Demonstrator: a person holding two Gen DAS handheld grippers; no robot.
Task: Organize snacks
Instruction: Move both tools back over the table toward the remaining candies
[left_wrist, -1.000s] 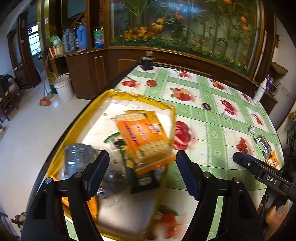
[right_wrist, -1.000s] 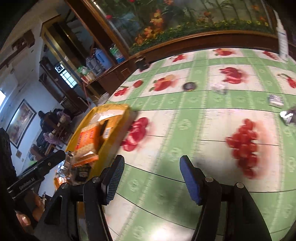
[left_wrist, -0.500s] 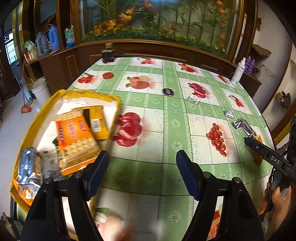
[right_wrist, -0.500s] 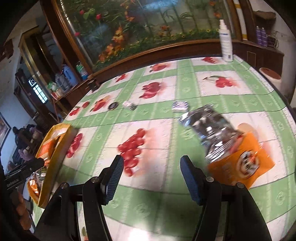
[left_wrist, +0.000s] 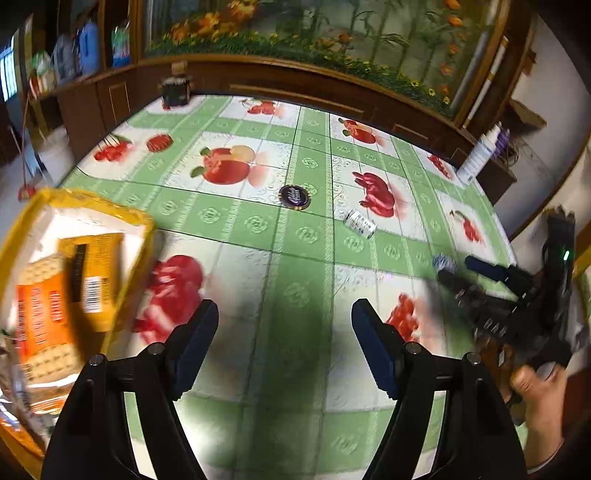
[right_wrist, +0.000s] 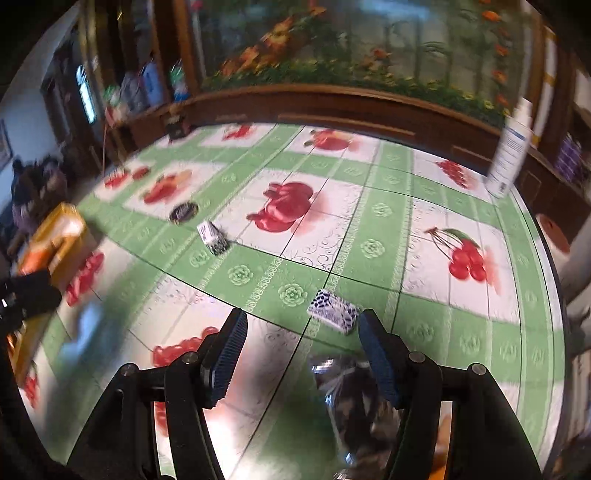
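Both grippers' jaws wide, empty: left gripper, right gripper. Patterned snack packet lies flat, long axis running left-right, slightly downward to the right.

Both fisheye views bow straight lines and darken at the corners. Glare whitens the glossy tablecloth at six o'clock. Motion blur smears the tray at nine o'clock; a soft shadow lies mid-frame.

Open tongs above silver packet
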